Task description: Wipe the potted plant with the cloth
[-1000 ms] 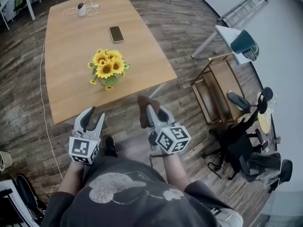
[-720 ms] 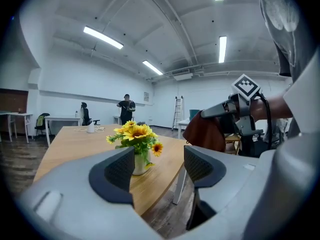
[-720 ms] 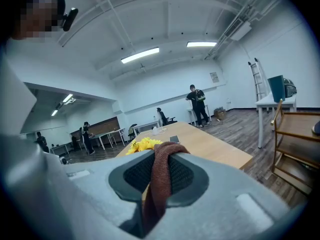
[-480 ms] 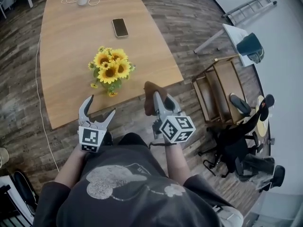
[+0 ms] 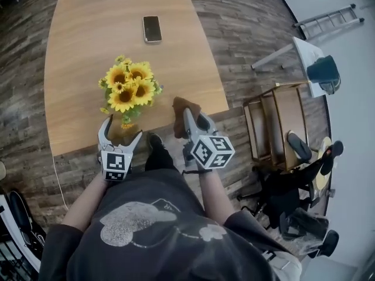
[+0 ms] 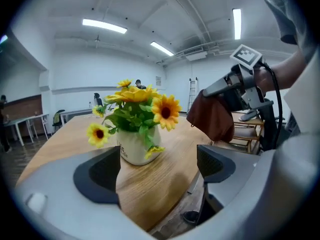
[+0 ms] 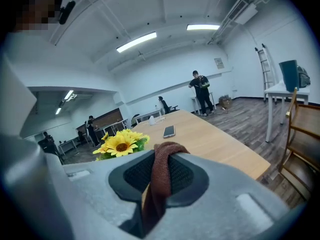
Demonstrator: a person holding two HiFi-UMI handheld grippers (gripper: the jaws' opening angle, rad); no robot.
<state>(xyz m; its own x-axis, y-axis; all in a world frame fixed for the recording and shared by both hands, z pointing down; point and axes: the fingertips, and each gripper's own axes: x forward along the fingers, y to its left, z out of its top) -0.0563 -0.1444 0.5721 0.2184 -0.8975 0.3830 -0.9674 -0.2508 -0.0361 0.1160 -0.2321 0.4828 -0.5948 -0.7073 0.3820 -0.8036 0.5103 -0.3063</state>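
The wooden surface (image 5: 76, 63) ends close by, so a hard push w/ the cloth could tip the potted plant (image 5: 128, 92), which stands near that front edge: yellow sunflowers, green leaves, white pot. Left tool (image 5: 122, 130) is opening, nothing between its jaws; right tool (image 5: 193, 120) is clamped on the brown cloth (image 5: 181, 111).

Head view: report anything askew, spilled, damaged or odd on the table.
Nothing serious. The potted plant stands upright on the table, with no spill around it. One small sunflower droops over the pot's rim. The phone lies flat further back.
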